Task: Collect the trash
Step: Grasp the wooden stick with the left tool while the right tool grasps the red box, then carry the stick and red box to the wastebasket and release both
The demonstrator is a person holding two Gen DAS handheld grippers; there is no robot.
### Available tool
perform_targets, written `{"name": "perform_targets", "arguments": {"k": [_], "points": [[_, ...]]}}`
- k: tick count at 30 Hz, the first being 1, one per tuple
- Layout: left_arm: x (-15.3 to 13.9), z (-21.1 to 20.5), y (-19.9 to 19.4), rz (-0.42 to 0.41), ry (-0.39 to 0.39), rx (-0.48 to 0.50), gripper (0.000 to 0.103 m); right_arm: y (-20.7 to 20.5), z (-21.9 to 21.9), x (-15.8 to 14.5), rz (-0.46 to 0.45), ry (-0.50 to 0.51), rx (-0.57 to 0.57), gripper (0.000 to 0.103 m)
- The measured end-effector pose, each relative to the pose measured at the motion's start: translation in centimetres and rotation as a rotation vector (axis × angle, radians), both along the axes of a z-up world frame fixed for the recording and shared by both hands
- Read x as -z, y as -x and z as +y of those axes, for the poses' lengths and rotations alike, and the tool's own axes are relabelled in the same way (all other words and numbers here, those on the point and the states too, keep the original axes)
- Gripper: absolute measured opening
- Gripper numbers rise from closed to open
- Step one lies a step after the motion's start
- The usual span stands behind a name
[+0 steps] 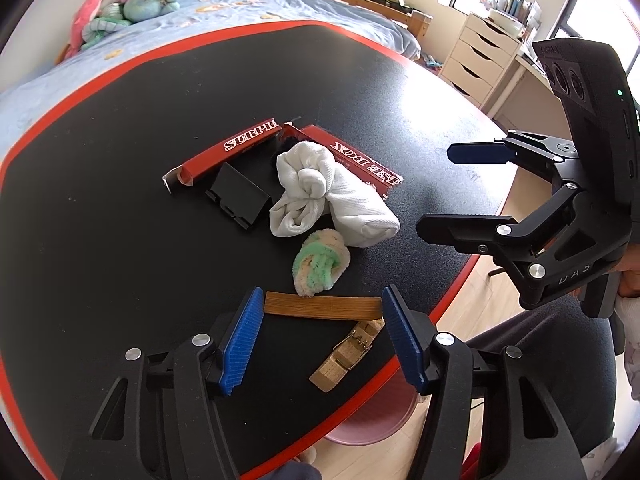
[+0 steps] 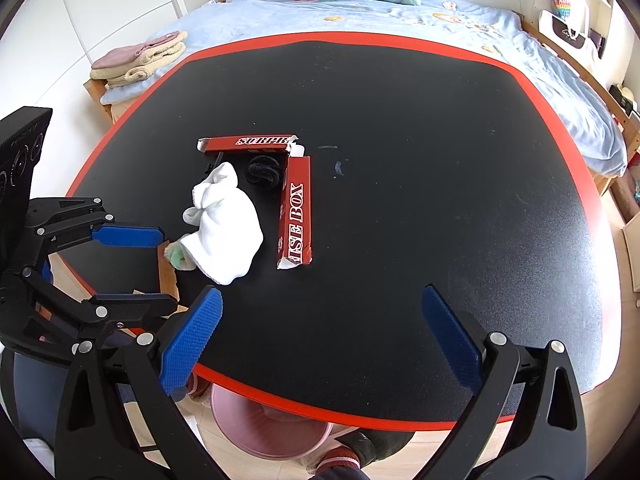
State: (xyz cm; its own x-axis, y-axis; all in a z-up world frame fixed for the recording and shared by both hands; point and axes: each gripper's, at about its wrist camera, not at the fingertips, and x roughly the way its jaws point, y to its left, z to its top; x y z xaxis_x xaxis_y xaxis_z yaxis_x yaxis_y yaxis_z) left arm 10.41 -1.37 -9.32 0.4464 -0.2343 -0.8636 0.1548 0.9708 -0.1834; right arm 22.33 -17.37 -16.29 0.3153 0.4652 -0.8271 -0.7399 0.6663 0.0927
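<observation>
My left gripper [image 1: 323,300] stands over the near table edge, its blue pads [image 1: 240,344] pressed against the two ends of a flat wooden strip [image 1: 322,308]. The right wrist view shows this gripper [image 2: 168,270] from the side with the strip [image 2: 168,276] between its fingers. A wooden clip [image 1: 348,356] lies just below the strip. Beyond it lie a fuzzy green and beige ball [image 1: 320,264], a knotted white cloth [image 1: 332,192] and a torn red box in two pieces [image 1: 240,146] [image 1: 360,160]. My right gripper [image 2: 320,300] hangs open over bare table, holding nothing.
The black table has a red rim [image 2: 360,412]. A black plastic piece [image 1: 238,196] and a black fuzzy thing [image 2: 262,174] lie by the box. A pink bin [image 2: 260,420] stands on the floor under the near edge. A bed [image 2: 440,20] lies behind the table.
</observation>
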Motion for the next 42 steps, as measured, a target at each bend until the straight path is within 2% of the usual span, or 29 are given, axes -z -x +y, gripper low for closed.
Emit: {"name": "perform_targets", "arguments": {"k": [8,10,12,17,20,23,25,28,35,42], "points": [[-0.4,0.6,-0.1,-0.014,-0.001,-0.013,0.059,-0.7,1.0,0.4,-0.016,0.003,-0.006,0.098],[-0.4,0.7,-0.1,-0.016,0.0,-0.013,0.06,-0.9,1.2,0.6,-0.019,0.014,-0.008,0.084],[-0.3,0.6,-0.1,-0.017,0.0,-0.015,0.059,-1.1,1.4,0.8,-0.02,0.023,-0.009,0.076],[-0.3,0.6,0.0,-0.018,-0.001,-0.015,0.059,-1.4,1.9,1.0,-0.03,0.015,-0.015,0.065],[-0.3,0.6,0.0,-0.019,-0.001,-0.016,0.059,-1.5,2.3,0.9,-0.035,0.01,-0.024,0.055],[-0.2,0.6,0.1,-0.021,-0.002,-0.017,0.059,-1.4,2.7,0.8,-0.042,0.01,-0.036,0.04],[-0.2,0.6,0.1,-0.02,-0.003,-0.014,0.059,-1.2,2.8,0.8,-0.047,0.011,-0.044,0.021],[-0.3,0.6,0.0,-0.022,-0.001,-0.014,0.06,-1.1,2.6,0.8,-0.041,0.001,-0.049,0.014],[-0.6,0.6,0.5,-0.032,-0.005,-0.023,0.059,-0.7,1.8,0.2,-0.045,-0.018,-0.037,0.014],[-2.3,0.2,1.5,-0.063,-0.017,-0.027,0.06,1.2,0.5,-2.0,-0.063,-0.04,-0.034,0.014]]}}
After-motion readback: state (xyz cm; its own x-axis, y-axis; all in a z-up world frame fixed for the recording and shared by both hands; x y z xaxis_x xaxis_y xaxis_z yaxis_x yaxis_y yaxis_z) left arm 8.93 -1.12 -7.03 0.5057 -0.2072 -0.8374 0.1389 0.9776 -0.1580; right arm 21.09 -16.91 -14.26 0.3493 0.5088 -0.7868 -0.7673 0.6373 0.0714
